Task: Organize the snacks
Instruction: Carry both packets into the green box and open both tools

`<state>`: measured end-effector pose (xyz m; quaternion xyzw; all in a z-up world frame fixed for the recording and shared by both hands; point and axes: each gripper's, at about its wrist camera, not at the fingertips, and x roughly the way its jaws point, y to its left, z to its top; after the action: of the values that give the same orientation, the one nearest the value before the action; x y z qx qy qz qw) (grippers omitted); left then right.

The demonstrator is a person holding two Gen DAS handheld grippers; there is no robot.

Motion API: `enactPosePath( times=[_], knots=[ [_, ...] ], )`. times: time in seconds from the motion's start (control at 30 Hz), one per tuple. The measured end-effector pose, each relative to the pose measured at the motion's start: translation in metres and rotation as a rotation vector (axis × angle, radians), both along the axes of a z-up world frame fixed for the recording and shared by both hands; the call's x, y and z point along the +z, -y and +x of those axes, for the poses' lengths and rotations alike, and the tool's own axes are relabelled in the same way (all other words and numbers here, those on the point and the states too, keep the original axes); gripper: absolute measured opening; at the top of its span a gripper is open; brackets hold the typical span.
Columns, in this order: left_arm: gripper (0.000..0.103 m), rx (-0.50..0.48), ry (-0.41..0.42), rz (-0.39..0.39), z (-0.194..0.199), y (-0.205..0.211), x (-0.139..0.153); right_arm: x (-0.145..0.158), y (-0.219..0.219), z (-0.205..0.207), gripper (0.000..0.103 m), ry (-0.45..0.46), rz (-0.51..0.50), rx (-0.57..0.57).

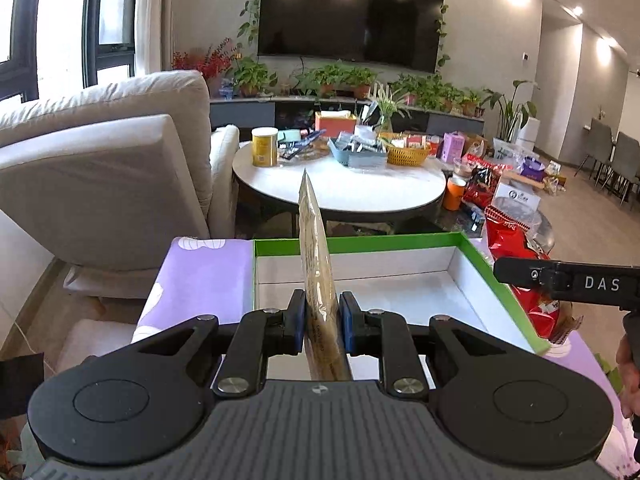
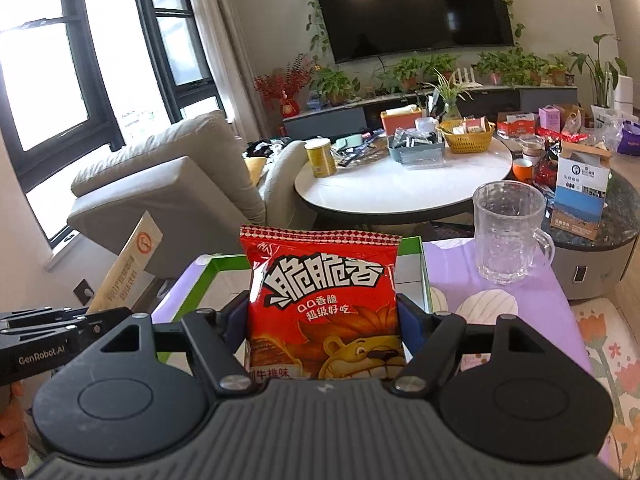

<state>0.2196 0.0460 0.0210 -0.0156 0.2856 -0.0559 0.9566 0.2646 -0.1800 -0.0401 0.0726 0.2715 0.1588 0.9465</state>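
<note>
Two hand-held grippers, each carrying a snack, above a green-rimmed box (image 1: 360,242) that serves here as the landmark. Nearest the left wrist camera, the left gripper (image 1: 322,322) is clamped on a thin tan packet (image 1: 316,264), held edge-on and upright between the blue pads; the packet stands over the near-left part of the box, whose white floor shows no contents in the visible part. Nearest the right wrist camera, the right gripper (image 2: 322,326) is clamped across the sides of a red snack bag (image 2: 322,300) printed with a cartoon lion, held face-on over the near edge of the box. In the left view that bag sits at the right rim of the box, with the right gripper's black arm crossing in front. The box rests on a purple cloth (image 1: 200,272); right of the box on this cloth stands a clear glass mug (image 2: 506,232). Beyond the box lies a round white table (image 1: 340,188) crowded with a yellow tin (image 1: 264,146), a grey-blue tray (image 1: 358,154) and an orange basket (image 1: 408,154). Farthest from the box, a wall television (image 1: 352,12).

Step in hand, by judgement: carrying both snacks to the box for placing. The next move calls for lowering each packet inside the walls, the tan one laid flat not on edge, and parting the jaws only once it rests on the floor.
</note>
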Motion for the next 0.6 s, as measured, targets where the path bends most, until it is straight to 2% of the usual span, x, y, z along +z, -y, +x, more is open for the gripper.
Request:
enactPosePath(
  times=[0.33,0.5,0.6],
  knots=[
    [0.017,0.031,-0.116,0.013,0.047,0.003,-0.048,-0.034,-0.011,0.036,0.06,-0.115,-0.015,-0.014],
    [0.017,0.05,-0.139,0.006,0.06,0.006,-0.059,-0.047,-0.015,0.048,0.06,-0.169,-0.073,-0.042],
    [0.017,0.05,-0.146,0.009,0.068,0.008,-0.063,-0.05,-0.02,0.051,0.06,-0.171,-0.104,-0.041]
  ],
)
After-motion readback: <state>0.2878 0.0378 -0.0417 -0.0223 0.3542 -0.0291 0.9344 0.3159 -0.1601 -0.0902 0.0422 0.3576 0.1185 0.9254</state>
